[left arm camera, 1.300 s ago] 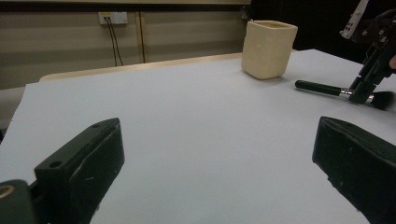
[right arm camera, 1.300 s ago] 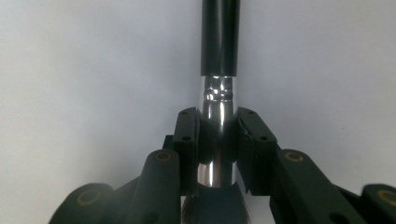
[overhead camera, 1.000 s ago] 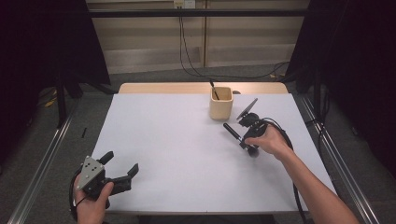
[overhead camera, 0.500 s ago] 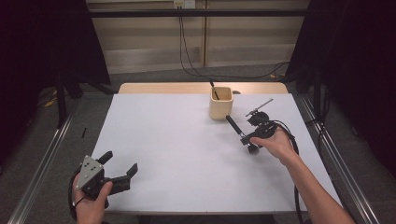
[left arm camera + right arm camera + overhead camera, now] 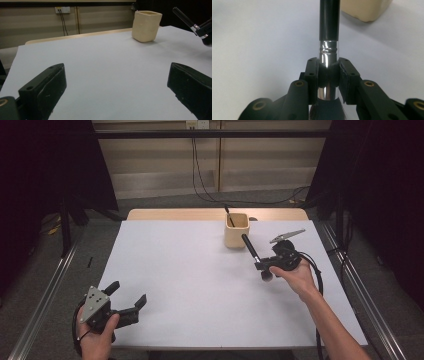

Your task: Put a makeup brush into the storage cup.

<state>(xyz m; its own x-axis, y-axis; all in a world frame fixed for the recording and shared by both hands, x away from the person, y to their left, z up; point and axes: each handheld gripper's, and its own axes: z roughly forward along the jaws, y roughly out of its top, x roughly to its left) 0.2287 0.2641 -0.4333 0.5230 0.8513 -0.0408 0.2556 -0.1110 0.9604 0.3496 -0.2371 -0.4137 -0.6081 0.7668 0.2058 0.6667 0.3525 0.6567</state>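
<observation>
**Makeup brush clamped by the right gripper beside the cup**

At the near left corner of the counter [image 5: 200, 290], the left gripper [image 5: 126, 301] is held low in a hand, its jaws spread wide with nothing between them. In the left gripper view both black jaws are seen standing far apart over bare white surface.

Farther in, toward the right edge of the counter, the right gripper [image 5: 264, 265] is held in the person's right hand [image 5: 299, 277]. Its jaws are closed narrowly on a makeup brush [image 5: 254, 255], gripped at the silver ferrule [image 5: 327, 56]. The dark bristles are pointed back toward the hand, and the black handle [image 5: 329, 17] is angled up and away toward the far edge.

Just beyond the handle's tip, near the far edge and right of its middle, a cream square cup [image 5: 236, 231] is stood upright. A thin dark stick [image 5: 229, 216] is seen leaning inside it.
</observation>
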